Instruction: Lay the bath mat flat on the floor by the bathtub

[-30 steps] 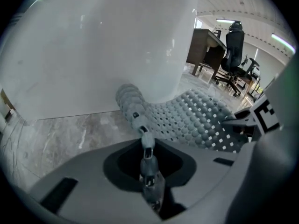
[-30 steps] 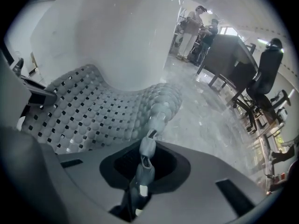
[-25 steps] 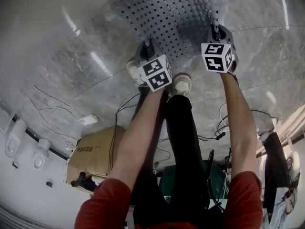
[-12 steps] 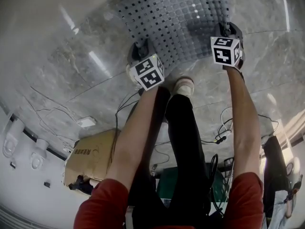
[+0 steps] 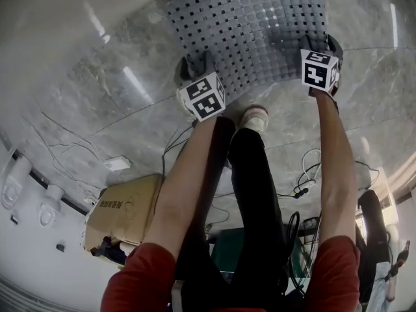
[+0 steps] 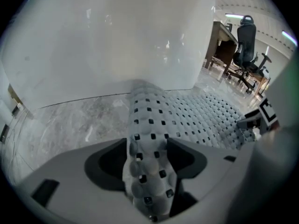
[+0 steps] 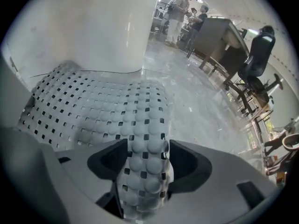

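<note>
Floor: grey marbled stone [image 5: 97, 109] is seen in all three views, and the white bathtub [image 6: 117, 41] rises at its far side.
Bath mat: the pale grey mat [image 5: 253, 25], bumped and punched with square holes, is spread on the floor up to the foot of the bathtub. Its near edge is raised in two folds.
Left tool: the jaws of the left tool [image 6: 148, 157] stand wide and have just been opening. The near-left fold of the bath mat lies loose between them.
Right tool: the jaws of the right tool [image 7: 145, 164] are likewise wide and have just been opening. The near-right fold stands between them, unpinched.
Head view only: both marker cubes [image 5: 203, 96], a pale shoe [image 5: 255, 117], a cardboard box [image 5: 123, 213] at the near left and cables [image 5: 305, 174] are shown.
Left gripper view only: the right tool's marker cube is caught at the right edge.
Right gripper view only: people [image 7: 180, 8] standing far off beside a desk [image 7: 219, 36] are shown. An office chair [image 7: 257, 50] appears in both gripper views.
Writing: dark print is carried by the cardboard box but is too small to be read. Only black-and-white squares are borne by the cubes.
</note>
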